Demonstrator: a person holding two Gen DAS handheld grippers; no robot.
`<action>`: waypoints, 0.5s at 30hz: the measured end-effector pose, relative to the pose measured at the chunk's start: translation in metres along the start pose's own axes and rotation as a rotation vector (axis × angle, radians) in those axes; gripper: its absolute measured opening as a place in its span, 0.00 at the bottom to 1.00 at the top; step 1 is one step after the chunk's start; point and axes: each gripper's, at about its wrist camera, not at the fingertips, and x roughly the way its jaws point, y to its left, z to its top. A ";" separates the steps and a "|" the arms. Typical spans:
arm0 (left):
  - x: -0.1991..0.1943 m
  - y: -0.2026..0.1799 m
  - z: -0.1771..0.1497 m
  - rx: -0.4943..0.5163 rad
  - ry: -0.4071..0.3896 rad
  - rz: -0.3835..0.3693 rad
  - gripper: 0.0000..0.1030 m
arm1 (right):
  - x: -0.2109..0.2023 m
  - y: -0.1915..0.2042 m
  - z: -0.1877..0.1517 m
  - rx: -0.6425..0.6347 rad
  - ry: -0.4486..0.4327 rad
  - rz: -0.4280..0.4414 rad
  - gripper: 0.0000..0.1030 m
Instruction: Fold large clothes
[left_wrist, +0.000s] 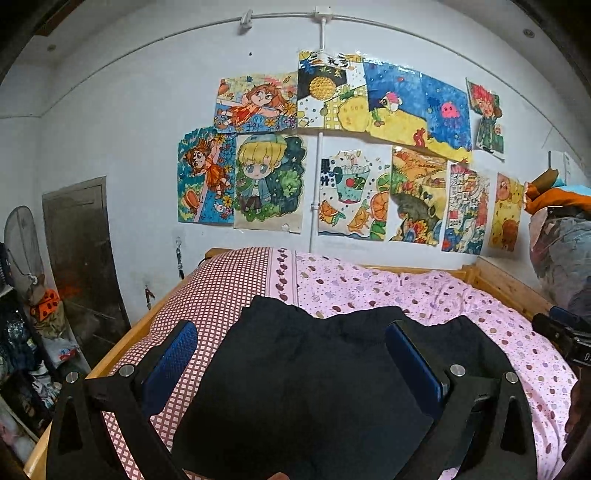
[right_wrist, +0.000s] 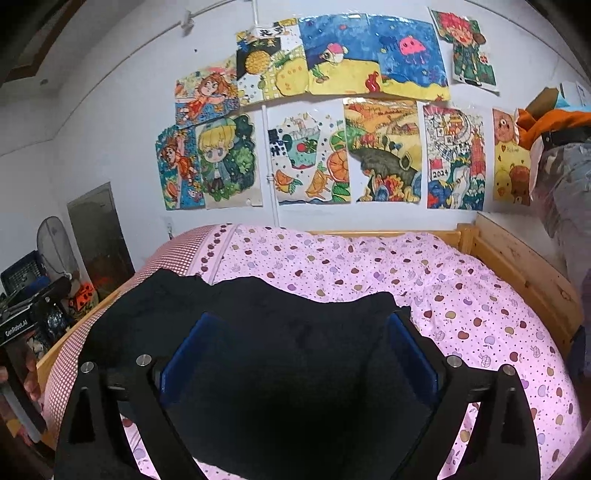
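Observation:
A large black garment (left_wrist: 314, 380) lies spread on the pink spotted bed sheet (left_wrist: 424, 295); it also fills the near part of the right wrist view (right_wrist: 280, 350). My left gripper (left_wrist: 291, 332) hangs open above the garment, its blue-padded fingers (left_wrist: 173, 354) wide apart, the left one over the checked pillow. My right gripper (right_wrist: 299, 325) is open too, its fingers (right_wrist: 410, 347) spread above the garment's far edge. Neither holds cloth. The garment's near edge is hidden under the gripper bodies.
A red-checked pillow (left_wrist: 218, 284) lies at the bed's left end. The wooden bed frame (right_wrist: 517, 258) runs along the back and right. Drawings (left_wrist: 332, 147) cover the wall. A clothes pile (left_wrist: 561, 240) stands right; a fan and clutter (left_wrist: 26, 258) stand left.

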 end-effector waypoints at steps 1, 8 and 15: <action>-0.003 -0.002 0.000 0.004 -0.001 -0.002 1.00 | -0.002 0.002 -0.001 -0.002 -0.003 0.000 0.91; -0.034 -0.021 -0.009 0.078 -0.049 -0.002 1.00 | -0.027 0.010 -0.007 -0.026 -0.045 0.008 0.92; -0.059 -0.033 -0.023 0.159 -0.052 -0.020 1.00 | -0.051 0.017 -0.016 -0.031 -0.078 0.047 0.94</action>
